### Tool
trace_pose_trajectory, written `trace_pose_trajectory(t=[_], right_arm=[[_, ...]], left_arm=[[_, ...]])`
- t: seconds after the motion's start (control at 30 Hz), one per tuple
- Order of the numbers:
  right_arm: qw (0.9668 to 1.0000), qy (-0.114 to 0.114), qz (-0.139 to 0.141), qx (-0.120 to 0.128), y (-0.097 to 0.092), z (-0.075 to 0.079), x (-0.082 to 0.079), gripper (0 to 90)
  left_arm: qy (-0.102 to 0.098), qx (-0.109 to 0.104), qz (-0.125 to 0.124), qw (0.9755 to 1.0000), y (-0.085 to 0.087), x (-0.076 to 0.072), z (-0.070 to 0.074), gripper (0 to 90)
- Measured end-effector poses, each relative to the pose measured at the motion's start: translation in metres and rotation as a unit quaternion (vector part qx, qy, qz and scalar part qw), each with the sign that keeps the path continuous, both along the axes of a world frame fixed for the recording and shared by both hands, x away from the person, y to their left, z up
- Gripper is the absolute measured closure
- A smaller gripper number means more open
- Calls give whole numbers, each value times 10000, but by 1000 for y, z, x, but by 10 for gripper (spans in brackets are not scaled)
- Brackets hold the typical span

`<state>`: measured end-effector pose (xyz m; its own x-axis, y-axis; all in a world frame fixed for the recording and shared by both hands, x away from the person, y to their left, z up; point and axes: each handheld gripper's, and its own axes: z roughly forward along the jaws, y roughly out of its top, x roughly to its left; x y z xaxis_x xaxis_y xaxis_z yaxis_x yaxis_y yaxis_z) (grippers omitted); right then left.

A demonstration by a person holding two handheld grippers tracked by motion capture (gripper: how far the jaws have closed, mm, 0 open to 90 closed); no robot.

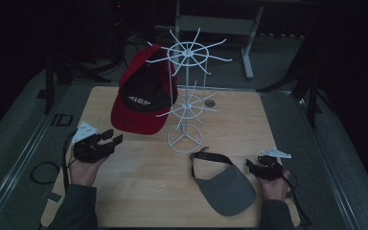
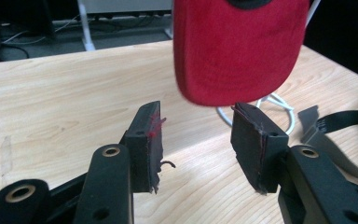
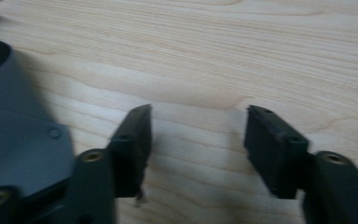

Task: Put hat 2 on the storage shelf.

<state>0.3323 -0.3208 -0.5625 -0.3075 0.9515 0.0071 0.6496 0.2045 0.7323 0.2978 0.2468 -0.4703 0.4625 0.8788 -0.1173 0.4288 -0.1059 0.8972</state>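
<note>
A red and black cap (image 1: 143,96) hangs on the white wire rack (image 1: 187,96) at the table's middle, its red brim (image 2: 237,46) pointing down toward me. A grey visor (image 1: 225,184) with a black strap lies flat on the table at the front right. My left gripper (image 1: 111,138) is open at the front left, its jaws just short of the brim (image 2: 196,140), with nothing between them. My right gripper (image 1: 255,165) is open beside the visor's right edge, low over bare wood (image 3: 196,149), and the grey visor (image 3: 18,126) lies to its left.
The wooden table (image 1: 139,182) has free room in the front middle. The rack's round wire base (image 1: 185,139) stands between the cap and the visor. Cables trail from both grippers. A metal frame (image 1: 220,24) stands on the dark floor behind the table.
</note>
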Motion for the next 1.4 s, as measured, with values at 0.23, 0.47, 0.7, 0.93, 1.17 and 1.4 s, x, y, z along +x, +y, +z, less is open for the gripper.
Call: trace_pose_trajectory(t=[0.23, 0.47, 0.7, 0.93, 1.17, 1.4], right_arm=[[9987, -85, 464, 198, 14, 22, -2, 581], [9951, -80, 975, 112, 33, 34, 2, 592], [9880, -60, 1540, 41, 59, 48, 12, 649], [9794, 184, 2002, -199, 83, 49, 26, 707], [9736, 369, 2211, -441, 104, 48, 40, 763], [9627, 753, 2539, -549, 114, 44, 52, 742]], left_arm=[[86, -61, -32, 9999, -5, -2, -16, 538], [225, 35, -65, 9997, -11, -1, -30, 537], [331, 32, -110, 9994, -10, 1, -34, 535], [370, -3, -97, 9993, -8, 1, -36, 535], [418, 13, -82, 9991, -8, 2, -38, 538], [493, 3, -13, 9988, -6, 3, -38, 539]])
